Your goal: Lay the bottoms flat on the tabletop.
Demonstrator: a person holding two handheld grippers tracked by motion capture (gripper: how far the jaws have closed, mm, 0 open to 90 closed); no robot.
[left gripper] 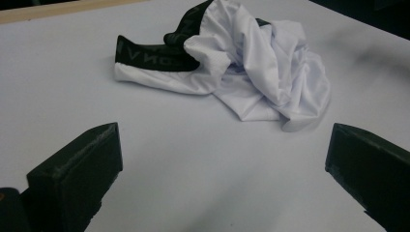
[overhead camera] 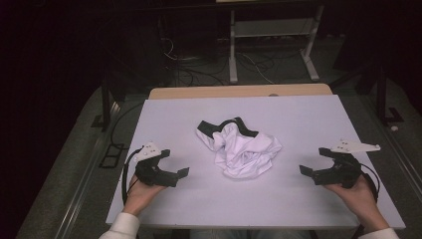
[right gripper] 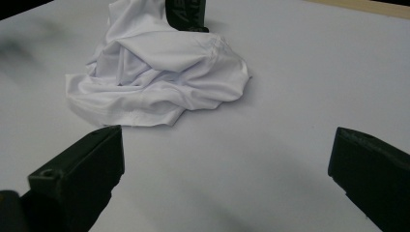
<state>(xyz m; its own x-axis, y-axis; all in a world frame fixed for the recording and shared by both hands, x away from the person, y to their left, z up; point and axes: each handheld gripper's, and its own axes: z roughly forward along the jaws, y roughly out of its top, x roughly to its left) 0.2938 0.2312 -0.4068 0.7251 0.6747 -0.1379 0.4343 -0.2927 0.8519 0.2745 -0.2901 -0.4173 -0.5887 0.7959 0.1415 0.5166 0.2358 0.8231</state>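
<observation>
A crumpled white garment with a black lettered waistband [overhead camera: 243,147] lies bunched in the middle of the white table top [overhead camera: 293,119]. My left gripper [overhead camera: 182,172] rests at the left, open, aimed at the garment [left gripper: 251,67] with bare table between its jaws. At the right my right gripper [overhead camera: 304,171] is open too, facing the garment [right gripper: 159,72] from the other side. Neither gripper touches the cloth. The black waistband [left gripper: 154,54] sits on the far left part of the heap.
A strip of bare wood [overhead camera: 239,91] runs along the table's far edge. Beyond it are a white metal frame [overhead camera: 271,30] and loose cables [overhead camera: 199,64] on a dark floor. A person's hands and white sleeves hold the grippers at the near edge.
</observation>
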